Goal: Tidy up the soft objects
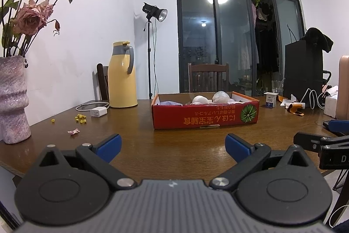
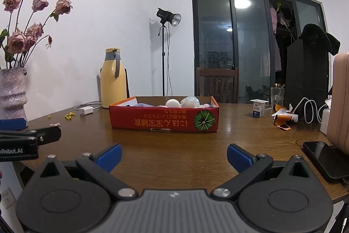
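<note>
Balls (image 2: 173, 102) in red box (image 2: 163, 121), mid-table: likely light, squashy; pinch gently across the middle. Left gripper (image 1: 173, 146) and right gripper (image 2: 174, 155) both wide open, empty.

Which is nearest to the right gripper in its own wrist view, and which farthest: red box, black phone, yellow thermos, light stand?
From the right gripper:
1. Black phone, on the table just to its right.
2. Red box, straight ahead.
3. Yellow thermos, back left, behind the box.
4. Light stand, beyond the table by the wall.
</note>
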Motion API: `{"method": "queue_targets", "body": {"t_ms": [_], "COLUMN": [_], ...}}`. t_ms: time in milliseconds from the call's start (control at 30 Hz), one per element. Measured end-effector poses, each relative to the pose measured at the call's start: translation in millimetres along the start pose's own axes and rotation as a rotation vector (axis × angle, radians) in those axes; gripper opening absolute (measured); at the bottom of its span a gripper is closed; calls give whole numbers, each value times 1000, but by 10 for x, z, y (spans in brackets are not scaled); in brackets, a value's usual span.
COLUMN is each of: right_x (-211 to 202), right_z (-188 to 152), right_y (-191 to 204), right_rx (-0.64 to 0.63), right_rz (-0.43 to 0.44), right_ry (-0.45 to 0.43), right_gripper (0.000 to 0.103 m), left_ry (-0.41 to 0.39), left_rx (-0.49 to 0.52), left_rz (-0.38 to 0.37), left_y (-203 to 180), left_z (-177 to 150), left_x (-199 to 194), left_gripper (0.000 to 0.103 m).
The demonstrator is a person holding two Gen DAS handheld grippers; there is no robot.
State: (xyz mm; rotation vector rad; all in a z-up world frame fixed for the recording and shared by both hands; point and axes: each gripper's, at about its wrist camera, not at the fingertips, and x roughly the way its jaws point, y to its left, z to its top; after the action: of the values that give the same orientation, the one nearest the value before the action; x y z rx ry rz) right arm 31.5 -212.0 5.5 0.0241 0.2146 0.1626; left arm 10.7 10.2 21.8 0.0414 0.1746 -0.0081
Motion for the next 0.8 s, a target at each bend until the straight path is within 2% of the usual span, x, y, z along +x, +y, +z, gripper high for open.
{"method": "queue_targets", "body": {"t_ms": [800], "right_x": [3], "right_z": [-3], "right_y": [-7], "right_rx": [8], "right_rz": [-3], "right_ry": [-2], "right_gripper": [103], "left_ry": [-34], "left_rx": [4], "left_rz": [9], "left_y": [-22], "left_z": [15], "left_x": [-37], "left_gripper": [103]}}
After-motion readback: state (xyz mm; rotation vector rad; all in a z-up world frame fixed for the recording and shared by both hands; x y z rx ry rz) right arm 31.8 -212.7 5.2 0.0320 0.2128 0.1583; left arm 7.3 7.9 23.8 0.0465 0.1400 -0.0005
